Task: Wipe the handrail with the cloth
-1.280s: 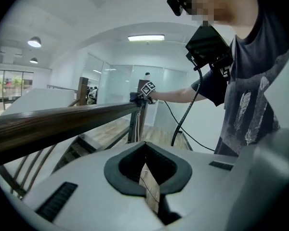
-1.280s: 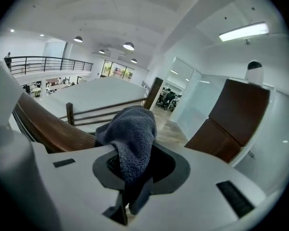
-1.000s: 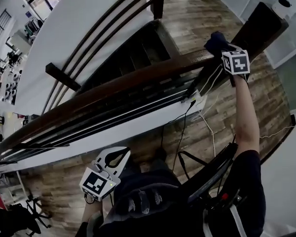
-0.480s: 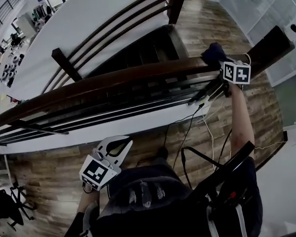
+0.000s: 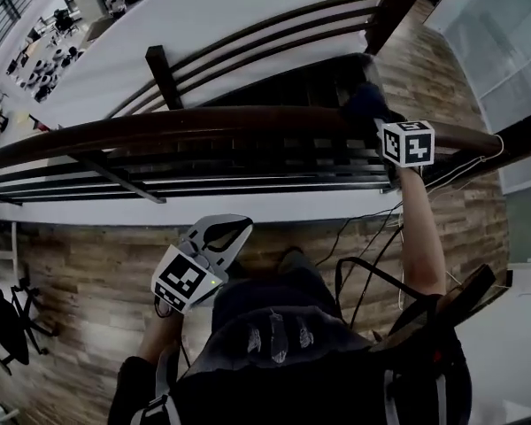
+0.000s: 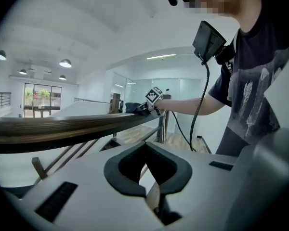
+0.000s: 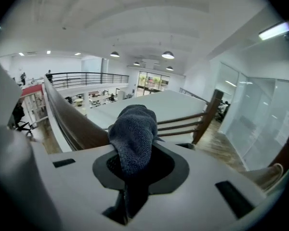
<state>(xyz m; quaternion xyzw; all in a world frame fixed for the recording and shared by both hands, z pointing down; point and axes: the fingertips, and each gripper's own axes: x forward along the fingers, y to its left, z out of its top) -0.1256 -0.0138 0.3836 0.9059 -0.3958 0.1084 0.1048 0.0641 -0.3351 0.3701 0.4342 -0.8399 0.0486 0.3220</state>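
Note:
The dark wooden handrail point(image 5: 203, 124) runs across the head view from left to right. My right gripper point(image 5: 376, 122) rests on top of it toward the right, shut on a dark blue-grey cloth point(image 5: 361, 101) that lies against the rail. In the right gripper view the cloth point(image 7: 133, 131) bulges up from between the jaws, and the handrail point(image 7: 70, 121) stretches away to the left. My left gripper point(image 5: 237, 230) hangs low in front of the person's body, shut with nothing in it and well short of the rail. Its own view shows the handrail point(image 6: 62, 125) and the right gripper point(image 6: 147, 105) far off.
Dark metal bars and posts point(image 5: 164, 78) stand under and behind the rail around a stairwell. A white ledge point(image 5: 248, 206) runs below the rail over wood flooring point(image 5: 80, 273). Black cables point(image 5: 372, 237) hang by the person's right arm. A black chair point(image 5: 4, 326) stands at the left.
My right gripper has slid the cloth leftward along the handrail. The head view has swung, so the rail now lies nearly level. My left gripper has stayed low and shut.

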